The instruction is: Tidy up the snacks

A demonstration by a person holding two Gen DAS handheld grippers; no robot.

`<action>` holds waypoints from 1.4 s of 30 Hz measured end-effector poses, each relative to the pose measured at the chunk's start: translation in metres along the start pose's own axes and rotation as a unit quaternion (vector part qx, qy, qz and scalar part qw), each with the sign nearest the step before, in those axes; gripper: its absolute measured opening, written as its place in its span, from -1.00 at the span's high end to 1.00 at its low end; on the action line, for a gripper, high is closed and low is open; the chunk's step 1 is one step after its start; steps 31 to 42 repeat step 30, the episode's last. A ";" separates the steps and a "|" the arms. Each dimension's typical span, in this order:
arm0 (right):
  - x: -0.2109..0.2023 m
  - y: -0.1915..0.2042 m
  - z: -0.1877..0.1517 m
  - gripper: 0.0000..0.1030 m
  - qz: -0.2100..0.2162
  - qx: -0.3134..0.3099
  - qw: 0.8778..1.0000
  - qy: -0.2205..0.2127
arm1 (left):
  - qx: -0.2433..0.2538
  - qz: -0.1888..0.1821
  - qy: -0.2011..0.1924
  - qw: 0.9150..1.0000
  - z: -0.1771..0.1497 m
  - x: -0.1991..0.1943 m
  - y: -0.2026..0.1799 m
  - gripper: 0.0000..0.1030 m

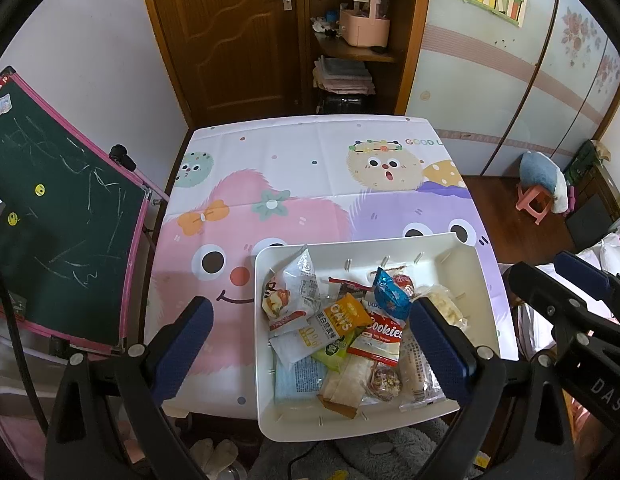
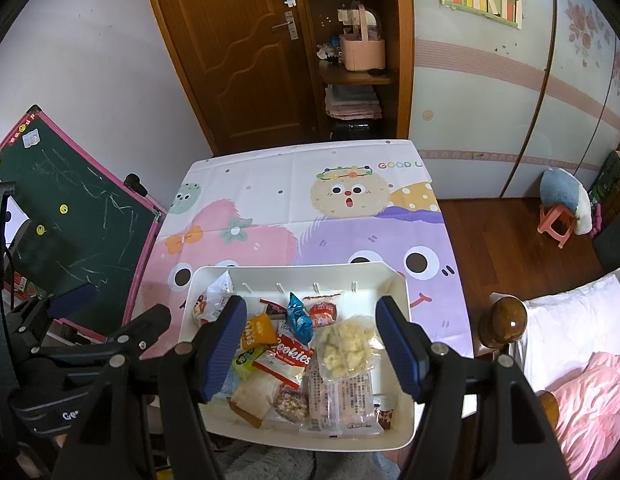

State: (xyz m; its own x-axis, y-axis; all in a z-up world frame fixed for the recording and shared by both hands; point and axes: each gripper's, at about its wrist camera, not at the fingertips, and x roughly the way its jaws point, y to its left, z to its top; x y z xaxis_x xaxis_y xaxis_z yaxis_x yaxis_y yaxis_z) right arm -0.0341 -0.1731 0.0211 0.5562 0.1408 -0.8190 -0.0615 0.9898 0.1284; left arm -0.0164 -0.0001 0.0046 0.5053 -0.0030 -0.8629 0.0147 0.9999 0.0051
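Left gripper (image 1: 310,336), right gripper (image 2: 311,340): jaws apart, empty, above white bin (image 2: 401,360). Snack packets (image 2: 294,356) look light, crinkly, slippery; puffed-snack bag (image 2: 345,346) crushable; pinch sealed edges.

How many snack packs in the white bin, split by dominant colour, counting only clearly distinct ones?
In the white bin, clearly distinct packs only; overlapped ones underneath cannot be separated.
Orange: 1, Oats pack
Blue: 1, foil pack
Green: 1, small pack
Red-and-white: 1, Cookies pack
Clear: 1, pale puffed snack
Total: 5
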 end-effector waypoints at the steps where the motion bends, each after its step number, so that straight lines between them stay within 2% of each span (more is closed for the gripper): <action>1: 0.000 0.000 0.000 -0.31 0.000 0.000 1.000 0.000 | 0.000 0.000 -0.001 1.000 0.001 -0.001 0.003 -0.91; 42: 0.001 0.000 0.004 -0.31 0.001 -0.002 1.000 0.002 | 0.001 0.001 0.003 1.000 -0.004 0.000 0.004 -0.91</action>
